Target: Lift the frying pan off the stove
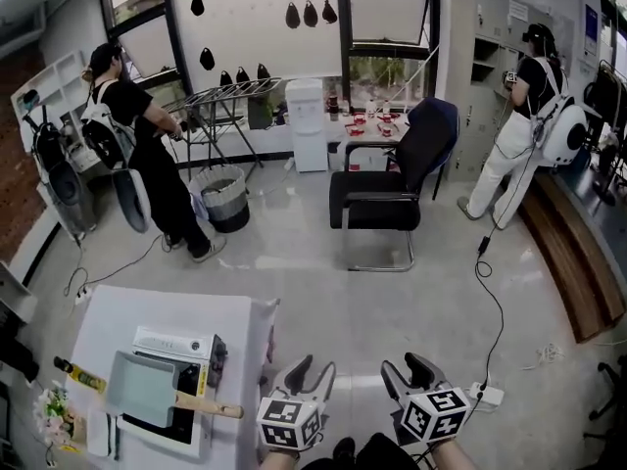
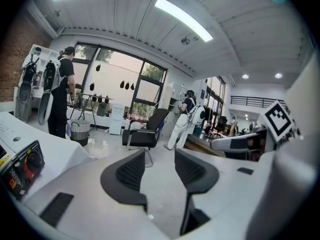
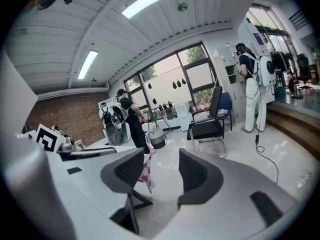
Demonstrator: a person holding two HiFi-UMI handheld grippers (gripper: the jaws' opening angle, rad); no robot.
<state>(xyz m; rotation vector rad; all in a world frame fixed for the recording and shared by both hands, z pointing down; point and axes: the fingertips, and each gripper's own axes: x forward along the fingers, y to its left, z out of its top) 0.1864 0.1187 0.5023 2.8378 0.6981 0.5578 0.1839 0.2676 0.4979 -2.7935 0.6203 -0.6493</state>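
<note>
A square grey frying pan (image 1: 140, 387) with a wooden handle (image 1: 209, 406) sits on a white and black portable stove (image 1: 172, 345), on a white-covered table (image 1: 118, 308) at the lower left of the head view. Both grippers hang over the floor to the right of the table, apart from the pan. My left gripper (image 1: 313, 368) (image 2: 159, 171) is open and empty; the stove's knob panel (image 2: 22, 171) shows at that view's left edge. My right gripper (image 1: 408, 365) (image 3: 161, 171) is also open with nothing between its fingers.
A black chair (image 1: 387, 199) stands mid-floor, and a basket (image 1: 223, 196) sits beside a person at the back left. Another person stands at the back right by a wooden platform (image 1: 568, 262). A cable and power strip (image 1: 487, 395) lie on the floor. A bottle (image 1: 78, 374) lies beside the stove.
</note>
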